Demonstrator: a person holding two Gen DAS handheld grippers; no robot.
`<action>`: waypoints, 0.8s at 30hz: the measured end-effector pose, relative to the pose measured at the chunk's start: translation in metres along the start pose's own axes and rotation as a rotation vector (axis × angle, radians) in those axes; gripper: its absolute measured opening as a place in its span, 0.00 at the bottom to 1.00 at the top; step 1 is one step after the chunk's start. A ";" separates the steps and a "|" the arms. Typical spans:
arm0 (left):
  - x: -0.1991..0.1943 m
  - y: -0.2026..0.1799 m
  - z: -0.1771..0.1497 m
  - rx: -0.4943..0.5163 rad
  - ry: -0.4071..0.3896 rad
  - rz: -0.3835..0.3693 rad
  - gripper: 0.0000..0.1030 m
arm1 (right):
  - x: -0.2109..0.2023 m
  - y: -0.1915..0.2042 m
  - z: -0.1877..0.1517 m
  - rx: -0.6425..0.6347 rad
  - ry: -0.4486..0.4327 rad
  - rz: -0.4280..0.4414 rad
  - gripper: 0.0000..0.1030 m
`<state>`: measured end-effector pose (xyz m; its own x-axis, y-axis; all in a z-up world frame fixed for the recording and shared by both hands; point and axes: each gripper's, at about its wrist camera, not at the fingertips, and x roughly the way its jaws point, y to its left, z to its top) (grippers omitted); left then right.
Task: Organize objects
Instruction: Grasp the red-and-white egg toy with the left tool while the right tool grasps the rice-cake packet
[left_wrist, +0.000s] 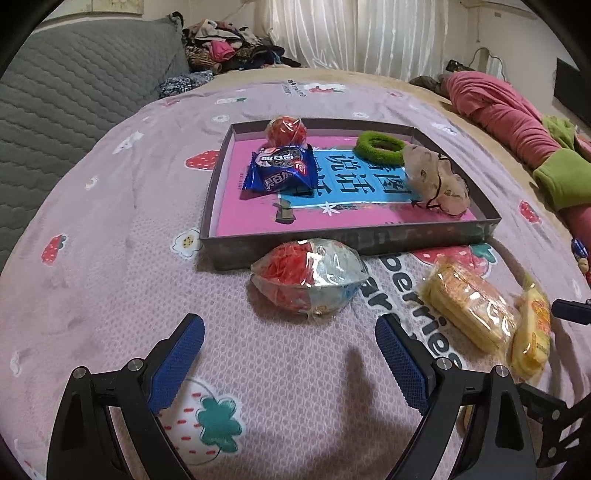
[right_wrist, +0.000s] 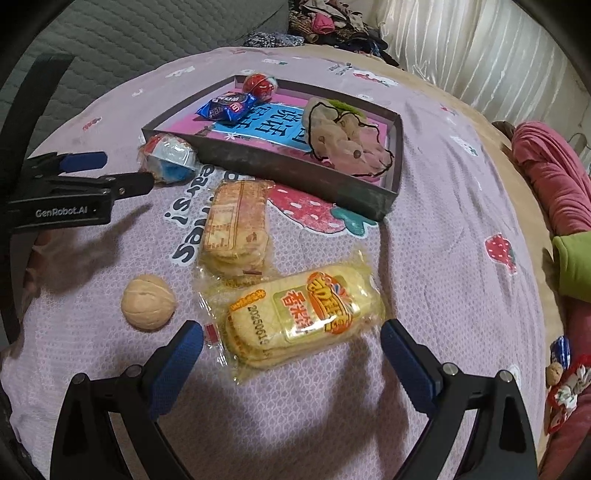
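A pink strawberry-print bedspread (left_wrist: 110, 295) is serving as the work surface, with loose snacks waiting in front of a shallow box (left_wrist: 351, 242).

The red-and-blue candy bag (left_wrist: 308, 280) is lying at the centre of the left view, just ahead of the left gripper (left_wrist: 290, 332), whose jaws are standing wide apart and empty. The yellow cracker pack (right_wrist: 303, 317) is sitting at lower centre of the right view between the parted, empty jaws of the right gripper (right_wrist: 291, 338). Both look lined up for pickups, so the next move probably calls for closing gently on crinkly wrappers. A second cracker pack (right_wrist: 236, 225) and a walnut (right_wrist: 147, 301) are lying nearby. The box is already holding a blue cookie packet (left_wrist: 282, 168), a red ball (left_wrist: 287, 130), a green ring (left_wrist: 380, 147) and a plush toy (left_wrist: 436, 181).
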<state>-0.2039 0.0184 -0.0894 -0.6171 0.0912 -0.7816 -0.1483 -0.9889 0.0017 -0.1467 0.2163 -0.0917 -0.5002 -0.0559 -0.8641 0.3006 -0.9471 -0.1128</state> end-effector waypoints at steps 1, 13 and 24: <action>0.001 0.000 0.001 0.001 0.002 -0.001 0.91 | 0.002 0.001 0.001 -0.009 0.002 0.004 0.95; 0.025 -0.001 0.013 -0.011 0.018 -0.015 0.91 | 0.015 0.002 0.009 -0.088 0.006 0.008 0.95; 0.043 0.003 0.018 -0.039 0.038 -0.040 0.91 | 0.028 -0.007 0.015 -0.061 -0.010 0.059 0.95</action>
<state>-0.2448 0.0219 -0.1115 -0.5814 0.1275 -0.8036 -0.1420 -0.9884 -0.0540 -0.1750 0.2170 -0.1080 -0.4881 -0.1142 -0.8653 0.3782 -0.9212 -0.0918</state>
